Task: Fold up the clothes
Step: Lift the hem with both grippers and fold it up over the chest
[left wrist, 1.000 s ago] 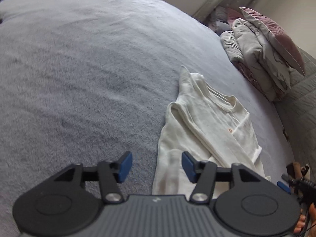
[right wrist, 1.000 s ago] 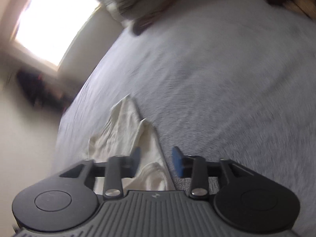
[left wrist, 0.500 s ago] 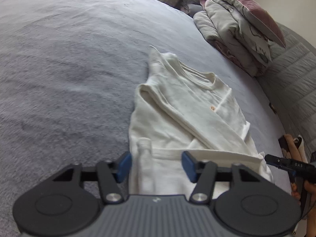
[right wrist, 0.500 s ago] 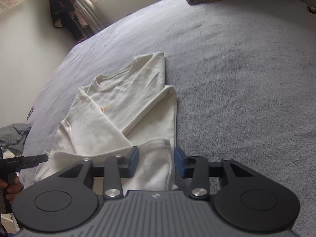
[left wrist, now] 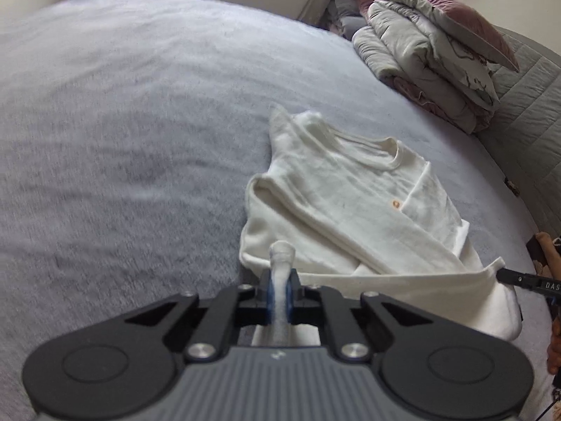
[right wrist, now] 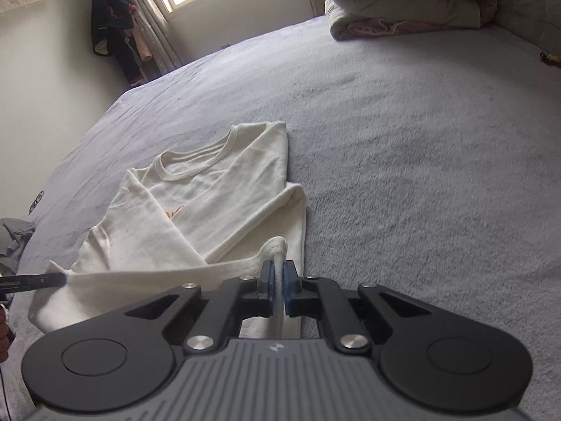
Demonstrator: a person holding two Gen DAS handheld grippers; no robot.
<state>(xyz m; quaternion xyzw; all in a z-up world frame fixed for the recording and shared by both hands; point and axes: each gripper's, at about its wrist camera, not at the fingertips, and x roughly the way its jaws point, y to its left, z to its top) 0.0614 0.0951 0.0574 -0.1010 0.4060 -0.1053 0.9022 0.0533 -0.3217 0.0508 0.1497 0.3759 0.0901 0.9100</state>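
- As the cream shirt (left wrist: 354,210) lies on the grey bed cover (left wrist: 122,140) with its sleeves already folded across the front, only its near hem edge is lifted off the bed.
- The left gripper (left wrist: 278,293) is closing its blue pads on the left corner of that hem; a pinch of cloth stands up between them, and in the left view the pads look pressed tight on it.
- The right gripper (right wrist: 278,289) has its pads shut to a thin gap on the right corner of the hem, with a small roll of cloth poking out beyond them.
- Between the two corners the hem runs as a fairly taut band, seen across the near part of both views.
- The shirt looks light, soft and limp, so it will probably sag and crease wherever it is not held; the doubled hem seam is the firmest place to grip.
- Holding both corners level and keeping the band stretched should let the lower half carry toward the collar (right wrist: 196,161) at the far end without the crossed sleeves sliding out.
- The fleecy cover may drag at the cloth, so lifting clear looks safer than sliding.
- A stack of folded bedding (left wrist: 431,59) sits far right, well apart from the shirt.
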